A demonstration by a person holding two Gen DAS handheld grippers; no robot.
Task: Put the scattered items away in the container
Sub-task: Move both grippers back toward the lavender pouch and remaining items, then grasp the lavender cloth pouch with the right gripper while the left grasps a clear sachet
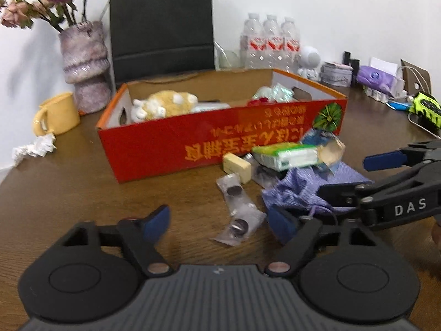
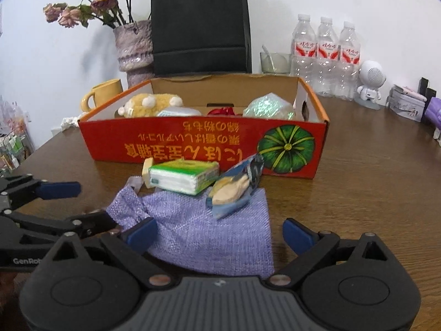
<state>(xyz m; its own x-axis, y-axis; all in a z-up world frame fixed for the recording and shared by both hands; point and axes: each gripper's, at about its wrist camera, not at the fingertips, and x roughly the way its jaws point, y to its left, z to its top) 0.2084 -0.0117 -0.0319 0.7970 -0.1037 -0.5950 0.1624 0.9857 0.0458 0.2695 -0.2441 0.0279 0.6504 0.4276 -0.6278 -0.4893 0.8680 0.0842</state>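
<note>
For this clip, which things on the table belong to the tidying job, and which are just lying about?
Part of the job:
- red box
- purple cloth
- tissue pack
- snack packet
- yellow block
- clear sachets

Just lying about:
- yellow mug
- vase of flowers
- black bag
- water bottles
- white figurine
- crumpled paper

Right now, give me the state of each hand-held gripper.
Left hand-held gripper: open, holding nothing; the clear packet lies between its fingers, untouched.
Right hand-held gripper: open wide, holding nothing, over the purple cloth.
</note>
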